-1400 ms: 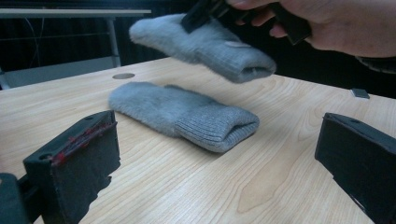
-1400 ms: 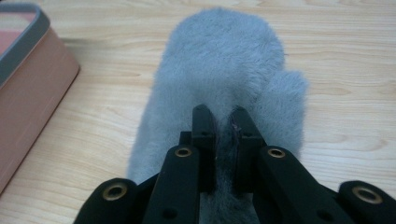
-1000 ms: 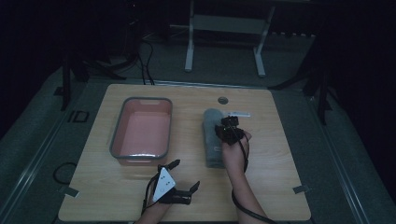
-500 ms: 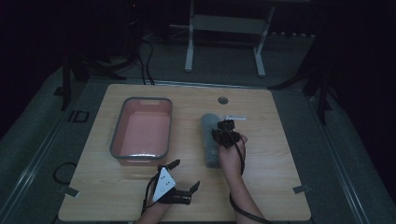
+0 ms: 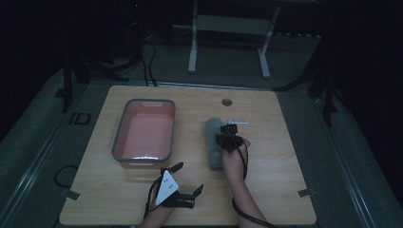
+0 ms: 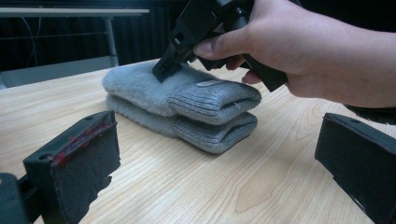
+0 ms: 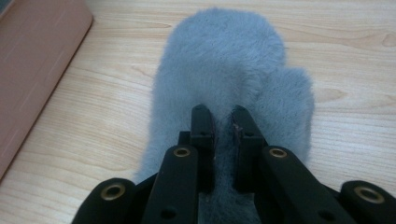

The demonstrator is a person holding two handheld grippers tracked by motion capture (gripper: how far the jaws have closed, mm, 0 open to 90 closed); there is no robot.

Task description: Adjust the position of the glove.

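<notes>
A pair of grey fuzzy mittens [image 5: 213, 151] lies stacked right of the table's middle, with ribbed cuffs [image 6: 215, 95] toward the person. My right gripper [image 5: 227, 135] points down onto the top mitten [image 7: 224, 60]. Its jaws stand almost together, and this right gripper [image 7: 223, 116] pinches a ridge of the fuzzy fabric between them. From the left gripper view, the right gripper [image 6: 164, 71] presses into the top mitten, held by a hand. My left gripper [image 5: 188, 177] rests near the front edge, open, with nothing between its jaws [image 6: 215, 140].
A pink tub with a grey rim [image 5: 142, 101] stands left of the mittens, and its wall [image 7: 32, 60] is near them. There is a cable hole [image 5: 226, 101] at the back of the wooden table [image 5: 280, 171]. A metal stand [image 5: 228, 23] is beyond it.
The right gripper has shifted slightly left and nearer the person along the top mitten. The left gripper has stayed put.
</notes>
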